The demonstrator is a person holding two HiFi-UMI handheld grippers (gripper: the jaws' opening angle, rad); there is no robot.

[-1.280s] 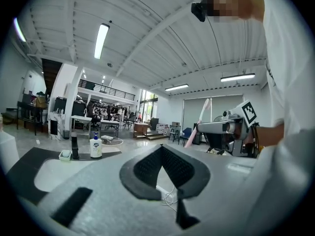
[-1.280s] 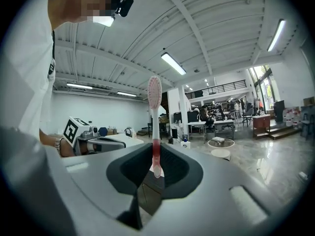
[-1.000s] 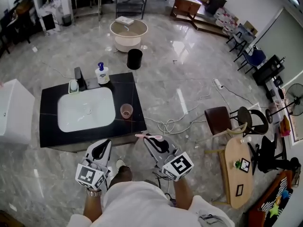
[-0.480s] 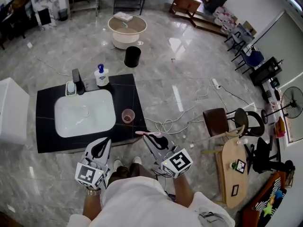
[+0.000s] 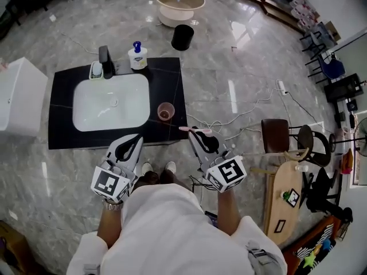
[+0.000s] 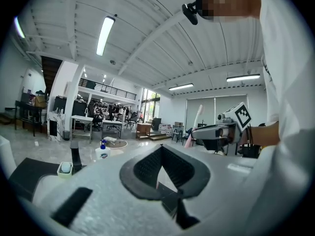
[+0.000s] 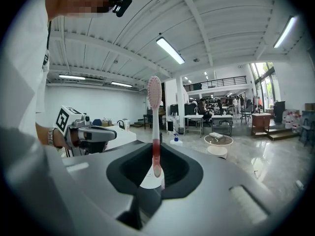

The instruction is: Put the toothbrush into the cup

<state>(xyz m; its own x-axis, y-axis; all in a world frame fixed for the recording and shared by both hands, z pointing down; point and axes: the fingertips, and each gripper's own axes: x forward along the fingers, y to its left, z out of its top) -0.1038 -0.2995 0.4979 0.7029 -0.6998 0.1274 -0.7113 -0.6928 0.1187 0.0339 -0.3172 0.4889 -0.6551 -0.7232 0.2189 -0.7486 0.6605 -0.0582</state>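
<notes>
A pink toothbrush lies crosswise in my right gripper, which is shut on its handle. In the right gripper view the toothbrush stands upright between the jaws, bristle head on top. The brownish cup stands upright on the right part of the black counter, beside the white sink. My right gripper hangs just off the counter's front right corner, short of the cup. My left gripper is at the counter's front edge, shut with nothing in it; its pads meet.
A black faucet, a soap dish and a soap bottle stand behind the sink. A white cabinet is left of the counter. Cables, a brown stool and a black bin stand on the floor.
The person has stepped closer to the counter, and both grippers now sit nearer its front edge. The toothbrush stays held in the right gripper.
</notes>
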